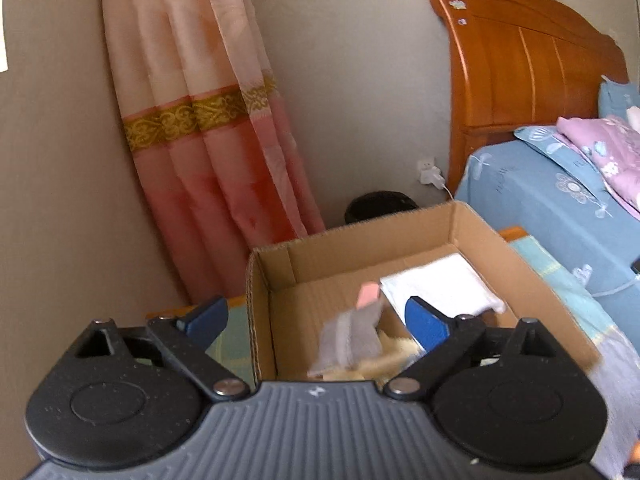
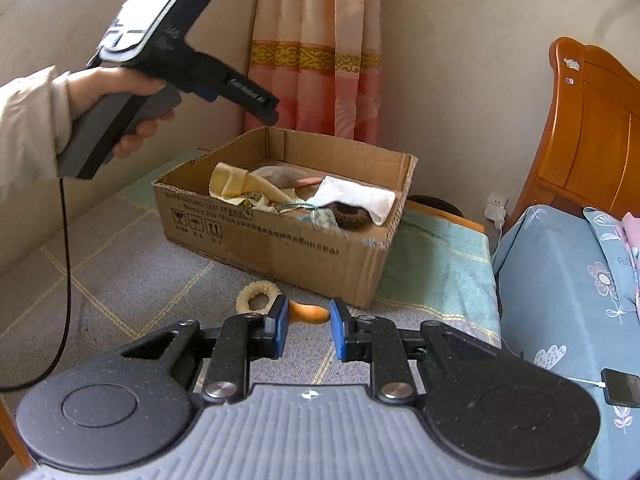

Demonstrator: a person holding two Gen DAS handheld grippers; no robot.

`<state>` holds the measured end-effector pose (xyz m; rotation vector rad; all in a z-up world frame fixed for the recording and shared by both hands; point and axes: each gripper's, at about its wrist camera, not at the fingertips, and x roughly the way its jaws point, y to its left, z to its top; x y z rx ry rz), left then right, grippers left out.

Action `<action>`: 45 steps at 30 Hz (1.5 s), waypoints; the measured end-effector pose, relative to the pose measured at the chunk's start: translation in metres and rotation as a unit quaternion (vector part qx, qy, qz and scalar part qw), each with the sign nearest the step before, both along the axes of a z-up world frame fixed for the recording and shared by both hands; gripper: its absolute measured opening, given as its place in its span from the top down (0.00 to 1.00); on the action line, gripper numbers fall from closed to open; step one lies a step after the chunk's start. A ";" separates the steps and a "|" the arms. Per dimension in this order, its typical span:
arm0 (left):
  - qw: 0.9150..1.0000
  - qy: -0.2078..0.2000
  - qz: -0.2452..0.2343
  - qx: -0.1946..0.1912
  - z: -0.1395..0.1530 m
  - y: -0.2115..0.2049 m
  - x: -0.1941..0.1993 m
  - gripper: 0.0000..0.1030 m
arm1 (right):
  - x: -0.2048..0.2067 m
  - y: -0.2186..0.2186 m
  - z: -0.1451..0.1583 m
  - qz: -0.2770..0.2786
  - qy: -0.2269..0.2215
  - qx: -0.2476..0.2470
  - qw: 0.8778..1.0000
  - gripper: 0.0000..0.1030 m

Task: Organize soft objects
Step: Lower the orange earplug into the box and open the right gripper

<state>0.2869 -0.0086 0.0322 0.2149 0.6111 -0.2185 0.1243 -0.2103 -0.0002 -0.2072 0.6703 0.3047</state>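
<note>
Left tool (image 1: 316, 320) seen spread wide, empty, above cardboard box (image 1: 520, 264); grey sock (image 1: 352, 344) seen inside box beneath it. Right tool (image 2: 307, 328) clenched on orange soft item (image 2: 310, 313), just near of box. Item best carried clear over near wall, released low inside.

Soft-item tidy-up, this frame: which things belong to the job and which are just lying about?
Job:
- cardboard box
- white cloth, yellow cloth, grey sock, all in the box
- cream ring and orange item, on the blanket beside the box
- left tongs, open above the box
- right tongs, shut and empty

Lying about:
- curtain
- headboard
- phone
- wall charger
</note>
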 end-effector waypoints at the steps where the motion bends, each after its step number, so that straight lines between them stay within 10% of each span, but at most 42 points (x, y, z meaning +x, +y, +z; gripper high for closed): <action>1: 1.000 0.003 -0.003 0.004 0.001 0.000 -0.006 0.05 | 0.000 0.000 0.000 0.001 0.001 0.003 1.000 0.75; 25: 0.999 0.002 0.031 -0.019 0.008 0.012 -0.159 0.01 | 0.028 0.025 0.038 0.047 -0.027 -0.004 0.999 0.75; 40: 0.997 0.013 0.075 -0.026 -0.002 0.028 -0.178 0.01 | 0.162 0.071 0.040 0.057 0.021 -0.017 0.998 0.75; 42: 0.996 0.017 0.083 -0.027 -0.003 0.032 -0.178 0.01 | 0.184 0.075 0.035 0.046 0.036 -0.008 0.998 0.70; 45: 0.996 0.019 0.087 -0.029 -0.005 0.037 -0.179 0.01 | 0.201 0.078 0.030 0.031 0.046 -0.007 0.998 0.28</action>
